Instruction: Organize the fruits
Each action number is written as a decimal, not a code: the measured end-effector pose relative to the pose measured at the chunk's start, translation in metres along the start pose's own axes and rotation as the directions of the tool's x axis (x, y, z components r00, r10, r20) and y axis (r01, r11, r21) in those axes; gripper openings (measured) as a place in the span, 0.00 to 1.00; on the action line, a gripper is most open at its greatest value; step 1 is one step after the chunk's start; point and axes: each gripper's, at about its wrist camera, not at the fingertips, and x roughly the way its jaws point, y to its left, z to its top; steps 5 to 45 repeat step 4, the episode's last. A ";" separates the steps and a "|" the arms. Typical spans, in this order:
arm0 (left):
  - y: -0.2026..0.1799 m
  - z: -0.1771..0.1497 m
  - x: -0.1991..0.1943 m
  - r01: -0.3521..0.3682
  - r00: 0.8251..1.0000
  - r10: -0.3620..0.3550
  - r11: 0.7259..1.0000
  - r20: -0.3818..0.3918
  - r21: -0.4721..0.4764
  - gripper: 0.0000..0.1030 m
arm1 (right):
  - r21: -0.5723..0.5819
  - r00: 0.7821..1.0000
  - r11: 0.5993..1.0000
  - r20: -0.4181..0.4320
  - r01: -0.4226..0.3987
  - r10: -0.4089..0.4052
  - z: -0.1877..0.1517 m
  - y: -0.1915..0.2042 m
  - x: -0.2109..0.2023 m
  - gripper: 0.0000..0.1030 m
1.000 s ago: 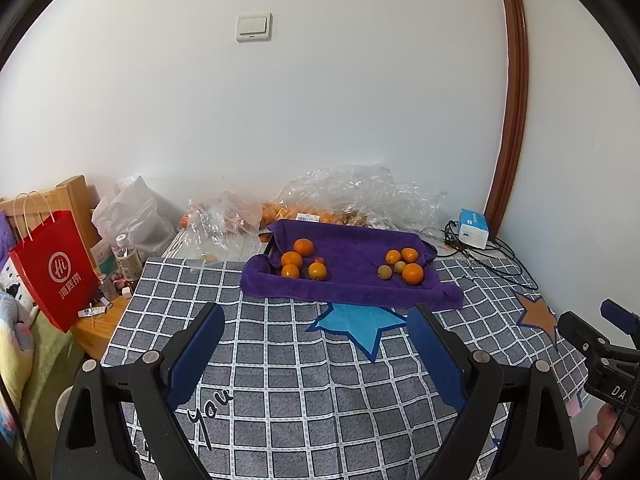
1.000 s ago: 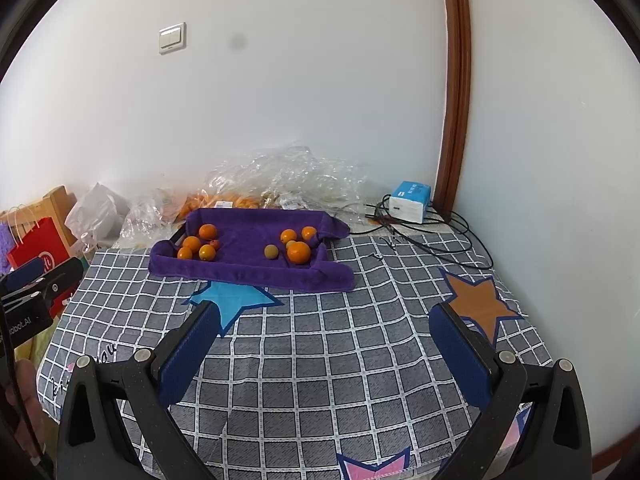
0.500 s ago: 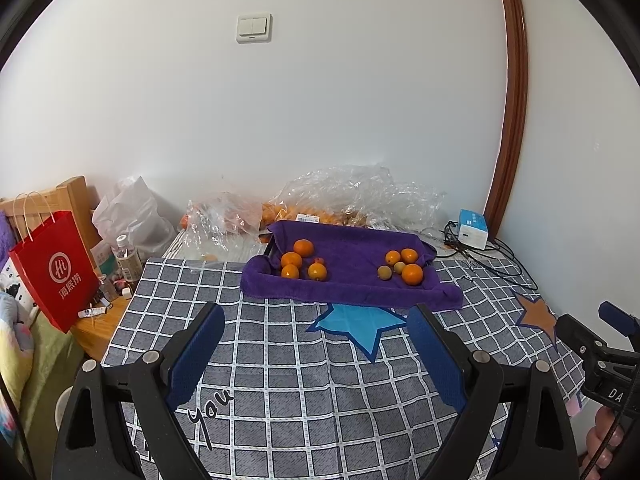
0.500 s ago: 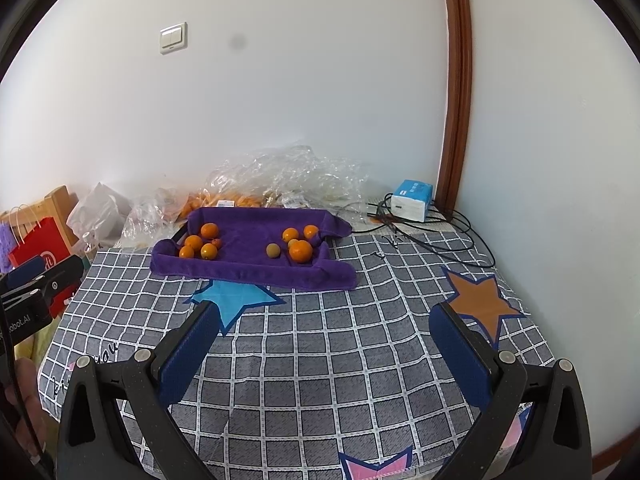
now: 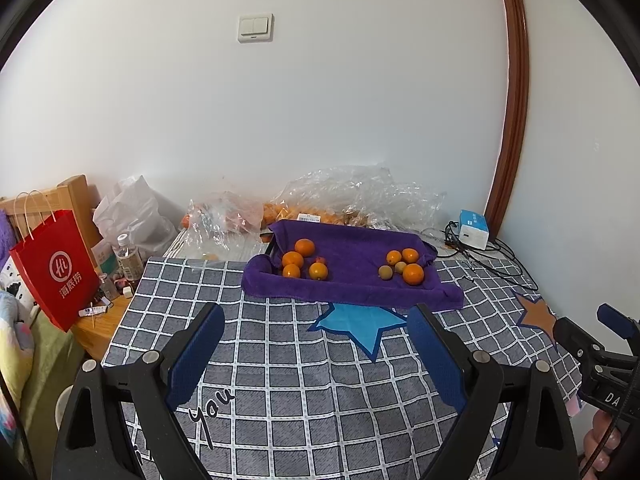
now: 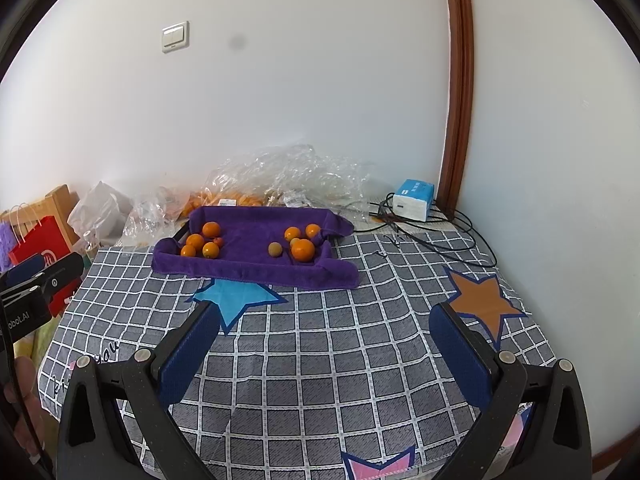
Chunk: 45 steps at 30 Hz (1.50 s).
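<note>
Well back from the fruit, the left gripper (image 5: 316, 344) hovers over the checked tablecloth (image 5: 304, 380), jaws wide and empty. Ahead, a purple towel (image 5: 352, 260) holds two clusters — oranges (image 5: 302, 260) left, oranges and smaller brownish fruit (image 5: 402, 266) right. Likewise gaping, the right gripper (image 6: 324, 344) holds nothing.

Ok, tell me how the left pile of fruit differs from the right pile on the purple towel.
The left pile is almost all orange fruit; the right pile mixes oranges with two dull brownish-green ones. The left pile hugs the towel's left edge, the right pile its right corner. Both are small clusters on the towel.
</note>
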 end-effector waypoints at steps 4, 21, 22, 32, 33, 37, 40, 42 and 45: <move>0.000 0.000 0.000 -0.008 1.000 0.008 1.000 0.010 0.005 0.90 | 0.000 1.000 1.000 -0.003 -0.003 0.003 -0.002 0.000 0.002 1.00; 0.000 0.000 0.000 -0.008 1.000 0.008 1.000 0.010 0.005 0.90 | 0.000 1.000 1.000 -0.003 -0.003 0.003 -0.002 0.000 0.002 1.00; 0.000 0.000 0.000 -0.008 1.000 0.008 1.000 0.010 0.005 0.90 | 0.000 1.000 1.000 -0.003 -0.003 0.003 -0.002 0.000 0.002 1.00; 0.000 0.000 0.000 -0.008 1.000 0.008 1.000 0.010 0.005 0.90 | 0.000 1.000 1.000 -0.003 -0.003 0.003 -0.002 0.000 0.002 1.00; 0.000 0.000 0.000 -0.008 1.000 0.008 1.000 0.010 0.005 0.90 | 0.000 1.000 1.000 -0.003 -0.003 0.003 -0.002 0.000 0.002 1.00; 0.000 0.000 0.000 -0.008 1.000 0.008 1.000 0.010 0.005 0.90 | 0.000 1.000 1.000 -0.003 -0.003 0.003 -0.002 0.000 0.002 1.00; 0.000 0.000 0.000 -0.008 1.000 0.008 1.000 0.010 0.005 0.90 | 0.000 1.000 1.000 -0.003 -0.003 0.003 -0.002 0.000 0.002 1.00; 0.000 0.000 0.000 -0.008 1.000 0.008 1.000 0.010 0.005 0.90 | 0.000 1.000 1.000 -0.003 -0.003 0.003 -0.002 0.000 0.002 1.00; 0.000 0.000 0.000 -0.008 1.000 0.008 1.000 0.010 0.005 0.90 | 0.000 1.000 1.000 -0.003 -0.003 0.003 -0.002 0.000 0.002 1.00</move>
